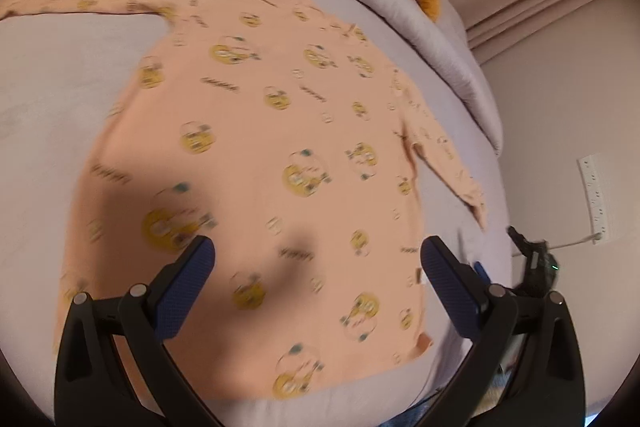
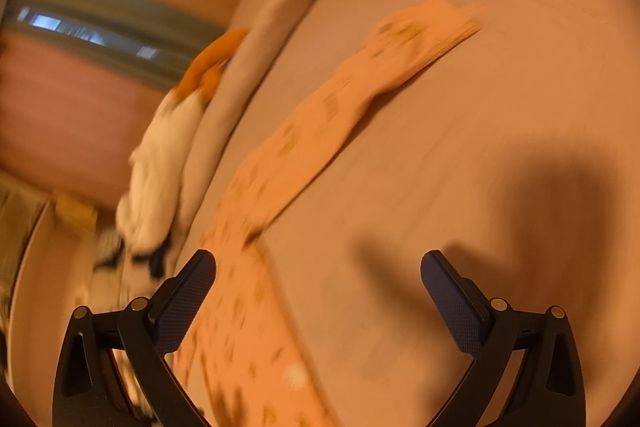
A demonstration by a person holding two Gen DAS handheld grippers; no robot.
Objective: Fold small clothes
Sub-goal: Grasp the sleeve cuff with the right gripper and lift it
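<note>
the peach shirt [image 1: 256,131] lies spread flat on the bed [image 1: 60,99], both sleeves out to the sides. the left gripper [image 1: 318,255] hangs over the hem end, fingers wide apart and holding nothing. the right gripper [image 2: 318,269] is just as released, above the bed beside one sleeve [image 2: 320,123]. best bet is probably pinching that sleeve near its cuff and laying it across the body without dragging the rest. the right view is badly blurred and orange-tinted, so the print and cuff edge are hard to read.

right gripper [image 2: 318,267] – jaws spread, empty | peach shirt sleeve [image 2: 320,119] – flat on bed sheet [image 2: 500,107]
</note>
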